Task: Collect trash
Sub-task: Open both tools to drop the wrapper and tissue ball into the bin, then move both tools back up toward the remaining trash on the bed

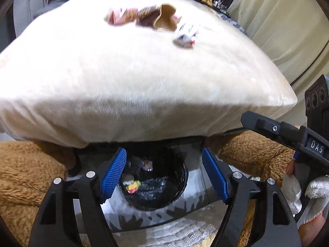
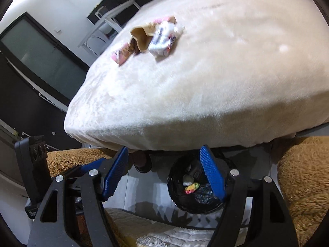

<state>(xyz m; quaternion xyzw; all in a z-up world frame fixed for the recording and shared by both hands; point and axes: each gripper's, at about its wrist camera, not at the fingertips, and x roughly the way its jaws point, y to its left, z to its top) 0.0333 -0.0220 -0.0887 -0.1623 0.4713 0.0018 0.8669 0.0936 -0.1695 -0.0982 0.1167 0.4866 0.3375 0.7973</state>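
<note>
Cream plush bed (image 1: 123, 86) ahead carries the wrappers (image 1: 144, 17); both my hand-held grippers, left hand-held gripper (image 1: 164, 177) and right hand-held gripper (image 2: 166, 177), gape empty above the black-lined bin (image 1: 156, 185). Crumpled wrappers could slip and miss it.

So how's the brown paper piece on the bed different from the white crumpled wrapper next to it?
The brown paper piece is plain tan and folded open like a pouch; the white crumpled wrapper is printed with red and dark marks and balled up. The brown piece looks larger. The white one lies nearer the bed's edge. Both rest on the cream blanket, not yet binned.
</note>
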